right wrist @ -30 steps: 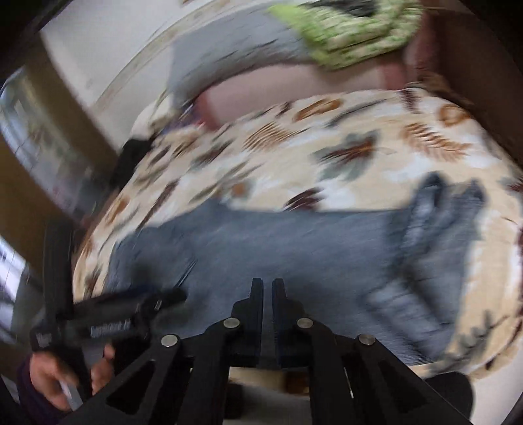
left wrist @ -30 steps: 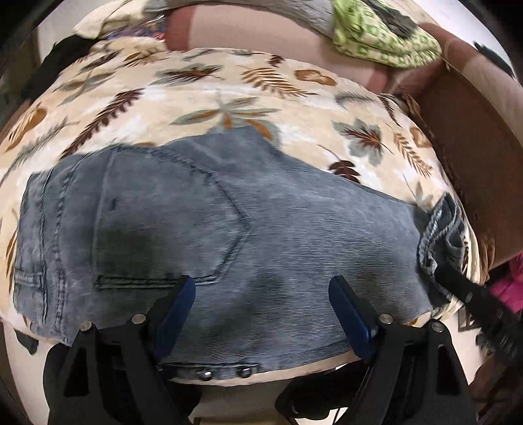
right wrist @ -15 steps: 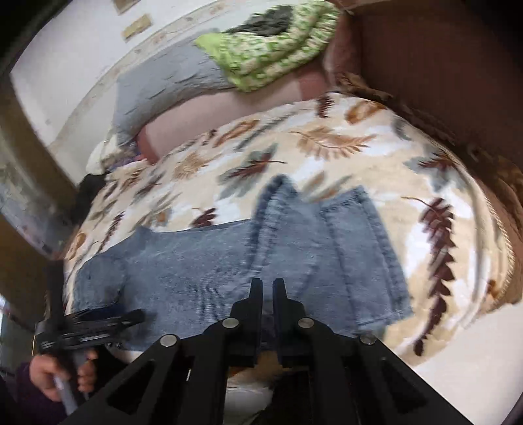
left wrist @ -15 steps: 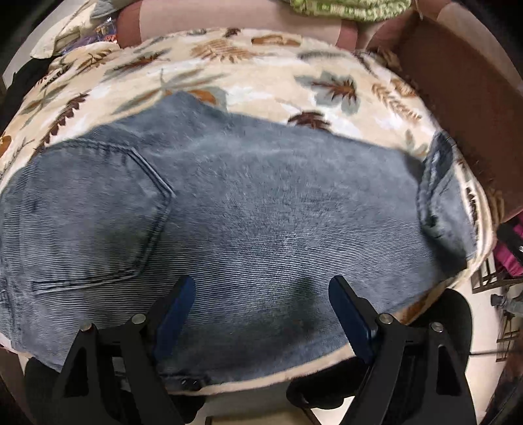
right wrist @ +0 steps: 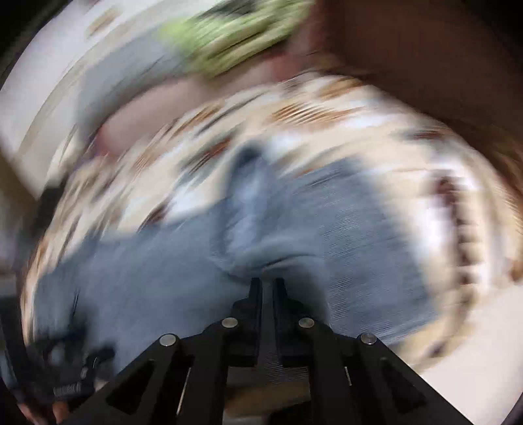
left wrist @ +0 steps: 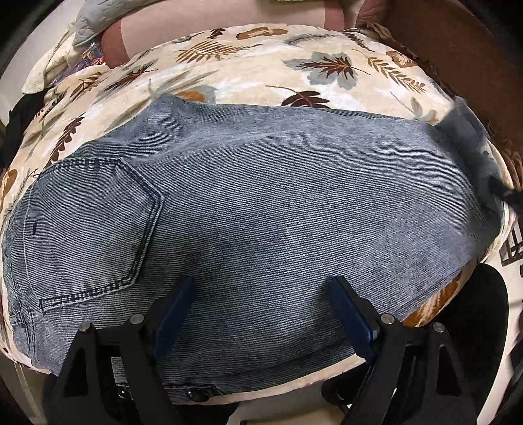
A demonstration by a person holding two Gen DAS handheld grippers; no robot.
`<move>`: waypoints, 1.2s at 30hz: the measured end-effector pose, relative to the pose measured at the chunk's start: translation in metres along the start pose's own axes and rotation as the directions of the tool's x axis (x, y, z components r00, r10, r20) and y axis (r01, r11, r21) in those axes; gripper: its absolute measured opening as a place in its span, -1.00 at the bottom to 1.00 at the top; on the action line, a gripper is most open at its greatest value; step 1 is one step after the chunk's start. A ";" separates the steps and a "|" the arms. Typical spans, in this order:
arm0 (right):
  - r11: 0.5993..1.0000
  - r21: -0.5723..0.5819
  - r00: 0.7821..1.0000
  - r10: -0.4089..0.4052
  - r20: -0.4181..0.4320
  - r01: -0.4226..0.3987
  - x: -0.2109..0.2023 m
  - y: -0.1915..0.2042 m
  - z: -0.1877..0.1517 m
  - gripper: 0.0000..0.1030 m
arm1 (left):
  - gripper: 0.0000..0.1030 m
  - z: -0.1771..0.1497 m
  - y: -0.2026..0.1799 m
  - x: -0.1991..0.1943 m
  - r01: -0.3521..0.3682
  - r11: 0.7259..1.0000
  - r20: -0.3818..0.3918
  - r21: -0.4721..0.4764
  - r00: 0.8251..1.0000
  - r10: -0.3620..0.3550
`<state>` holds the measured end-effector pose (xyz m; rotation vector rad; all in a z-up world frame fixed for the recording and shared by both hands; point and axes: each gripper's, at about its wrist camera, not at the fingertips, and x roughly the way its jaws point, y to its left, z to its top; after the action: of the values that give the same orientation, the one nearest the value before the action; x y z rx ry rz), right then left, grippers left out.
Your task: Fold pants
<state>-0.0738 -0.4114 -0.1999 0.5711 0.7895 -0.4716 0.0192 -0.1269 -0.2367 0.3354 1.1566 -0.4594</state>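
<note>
My left gripper (left wrist: 261, 314) hangs with its blue-padded fingers (left wrist: 349, 317) spread wide apart, nothing between them, low over the near edge of the pants (left wrist: 268, 209). The denim lies flat on the bed straight ahead of that gripper, with the back pocket (left wrist: 91, 225) off to its left and the leg running away to its right, where the far end is blurred. Beyond the denim I see the leaf-print blanket (left wrist: 261, 68), and past it a pinkish cushion (left wrist: 196, 23). My right gripper (right wrist: 267, 284) has its fingers pressed together — a bunched fold of the pants (right wrist: 343, 235) sits right at the tips, though the picture is too smeared for me to tell whether cloth is pinched. A green blur (right wrist: 235, 36) lies far beyond it.
</note>
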 end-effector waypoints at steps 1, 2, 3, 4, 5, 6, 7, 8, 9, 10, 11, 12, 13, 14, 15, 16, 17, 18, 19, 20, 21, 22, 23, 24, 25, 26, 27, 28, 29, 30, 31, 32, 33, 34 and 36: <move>0.997 0.069 0.999 -0.038 0.017 0.037 -0.008 -0.026 0.008 -0.84 | 0.67 0.001 -0.001 0.001 -0.001 1.000 0.001 0.000 1.000 0.001; 0.990 0.124 0.998 -0.070 0.009 0.068 -0.012 -0.049 0.013 -0.84 | 0.68 0.001 -0.001 0.002 -0.002 1.000 0.001 0.001 1.000 0.002; 0.984 0.167 0.998 -0.069 -0.004 0.069 -0.016 -0.068 0.017 -0.83 | 0.68 0.001 -0.003 0.001 -0.001 1.000 0.001 0.001 1.000 0.001; 0.980 0.194 0.999 -0.050 -0.009 0.050 -0.018 -0.079 0.018 -0.81 | 0.69 0.000 -0.002 0.001 0.000 1.000 0.001 0.001 1.000 0.000; 0.975 0.221 1.000 -0.020 -0.011 0.022 -0.020 -0.089 0.018 -0.80 | 0.69 0.001 -0.002 0.002 0.001 1.000 0.000 0.001 1.000 -0.001; 0.974 0.226 1.000 0.017 -0.011 -0.014 -0.021 -0.091 0.020 -0.72 | 0.69 0.001 -0.001 0.001 0.002 1.000 -0.002 0.001 1.000 -0.002; 0.975 0.216 0.999 0.050 -0.011 -0.047 -0.021 -0.090 0.022 -0.57 | 0.69 0.001 -0.001 0.001 0.002 1.000 -0.003 0.001 1.000 -0.002; 0.976 0.197 0.995 0.098 -0.019 -0.093 -0.018 -0.086 0.025 0.01 | 0.69 0.001 -0.002 0.001 0.001 1.000 -0.003 0.002 1.000 -0.001; 0.975 0.185 0.991 0.132 -0.027 -0.125 -0.015 -0.082 0.027 0.61 | 0.69 0.002 -0.002 0.002 0.001 1.000 -0.004 0.004 1.000 -0.001; 0.970 0.174 0.985 0.173 -0.022 -0.166 -0.012 -0.080 0.029 0.70 | 0.69 0.002 -0.002 0.002 0.002 1.000 -0.005 0.005 1.000 -0.002; 0.967 0.166 0.979 0.202 -0.027 -0.195 -0.007 -0.079 0.032 0.70 | 0.69 0.002 -0.002 0.002 0.003 1.000 -0.006 0.006 1.000 -0.003; 0.963 0.163 0.973 0.225 -0.047 -0.215 0.001 -0.077 0.035 0.70 | 0.69 0.002 -0.001 0.002 0.004 1.000 -0.005 0.010 1.000 -0.004; 0.955 0.170 0.962 0.261 -0.079 -0.245 0.011 -0.078 0.037 0.70 | 0.69 0.001 -0.001 0.002 0.004 1.000 -0.005 0.012 1.000 -0.004; 0.949 0.187 0.955 0.277 -0.109 -0.254 0.019 -0.082 0.039 0.70 | 0.69 0.001 -0.001 0.002 0.004 1.000 -0.005 0.012 1.000 -0.004; 0.945 0.209 0.951 0.281 -0.129 -0.251 0.028 -0.083 0.038 0.70 | 0.69 0.001 -0.001 0.002 0.003 1.000 -0.006 0.012 1.000 -0.003; 0.937 0.230 0.942 0.301 -0.151 -0.262 0.038 -0.088 0.038 0.70 | 0.70 0.001 -0.001 0.002 0.002 1.000 -0.007 0.012 1.000 -0.002; 0.924 0.245 0.927 0.338 -0.164 -0.294 0.047 -0.092 0.038 0.72 | 0.71 0.001 -0.002 0.003 0.001 1.000 -0.008 0.012 1.000 -0.001; 0.912 0.251 0.916 0.369 -0.158 -0.324 0.050 -0.095 0.038 0.73 | 0.71 0.002 -0.002 0.003 0.001 1.000 -0.007 0.012 1.000 0.000; 0.897 0.253 0.899 0.407 -0.160 -0.362 0.051 -0.097 0.039 0.72 | 0.72 0.002 -0.002 0.003 0.000 1.000 -0.006 0.012 1.000 0.000; 0.887 0.254 0.884 0.433 -0.173 -0.385 0.056 -0.096 0.042 0.72 | 0.73 0.002 -0.002 0.004 -0.001 1.000 -0.005 0.013 1.000 0.001; 0.869 0.259 0.860 0.474 -0.188 -0.422 0.058 -0.096 0.041 0.71 | 0.74 0.002 -0.002 0.004 -0.002 1.000 -0.004 0.012 1.000 0.002; 0.837 0.279 0.822 0.531 -0.203 -0.471 0.061 -0.094 0.039 0.63 | 0.75 0.001 -0.003 0.004 -0.003 1.000 -0.004 0.011 1.000 0.003; 0.810 0.299 0.788 0.574 -0.223 -0.505 0.064 -0.090 0.035 0.62 | 0.76 0.001 -0.003 0.004 -0.004 1.000 -0.005 0.010 1.000 0.004; 0.805 0.297 0.779 0.583 -0.231 -0.514 0.066 -0.088 0.033 0.62 | 0.76 0.002 -0.003 0.005 -0.003 1.000 -0.006 0.009 1.000 0.003; 0.801 0.291 0.777 0.588 -0.223 -0.523 0.068 -0.087 0.032 0.62 | 0.77 0.002 -0.003 0.005 -0.003 1.000 -0.006 0.008 1.000 0.003; 0.777 0.313 0.759 0.617 -0.207 -0.546 0.068 -0.089 0.032 0.62 | 0.77 0.002 -0.004 0.005 -0.003 1.000 -0.006 0.007 1.000 0.003; 0.735 0.350 0.729 0.661 -0.178 -0.581 0.068 -0.094 0.032 0.59 | 0.77 0.002 -0.003 0.005 -0.003 1.000 -0.006 0.008 1.000 0.003; 0.656 0.393 0.674 0.730 -0.114 -0.645 0.064 -0.100 0.032 0.56 | 0.77 0.002 -0.003 0.004 -0.001 1.000 -0.006 0.008 1.000 0.001; 0.563 0.404 0.606 0.795 -0.029 -0.720 0.057 -0.104 0.033 0.55 | 0.77 0.002 -0.003 0.004 0.002 1.000 -0.006 0.012 1.000 -0.002; 0.495 0.392 0.555 0.830 0.051 -0.776 0.048 -0.109 0.034 0.54 | 0.77 0.002 -0.002 0.004 0.006 1.000 -0.005 0.015 1.000 -0.005; 0.479 0.378 0.557 0.821 0.125 -0.792 0.039 -0.115 0.035 0.54 | 0.77 0.002 -0.002 0.005 0.006 1.000 -0.006 0.015 1.000 -0.006; 0.519 0.376 0.599 0.789 0.135 -0.768 0.036 -0.119 0.035 0.54 | 0.77 0.002 -0.002 0.005 0.004 1.000 -0.008 0.015 1.000 -0.004; 0.601 0.374 0.675 0.731 0.098 -0.706 0.038 -0.119 0.035 0.54 | 0.78 0.002 -0.002 0.005 0.000 1.000 -0.010 0.013 1.000 0.000; 0.638 0.378 0.708 0.703 0.067 -0.670 0.040 -0.119 0.034 0.55 | 0.78 0.003 -0.002 0.006 -0.002 1.000 -0.011 0.011 1.000 0.002; 0.686 0.375 0.744 0.668 0.017 -0.624 0.043 -0.114 0.031 0.57 | 0.79 0.003 -0.003 0.006 -0.003 1.000 -0.007 0.009 1.000 0.003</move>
<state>-0.0980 -0.5248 -0.2493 1.1840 0.5585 0.0965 0.0221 -0.1319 -0.2413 0.3468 1.1608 -0.4617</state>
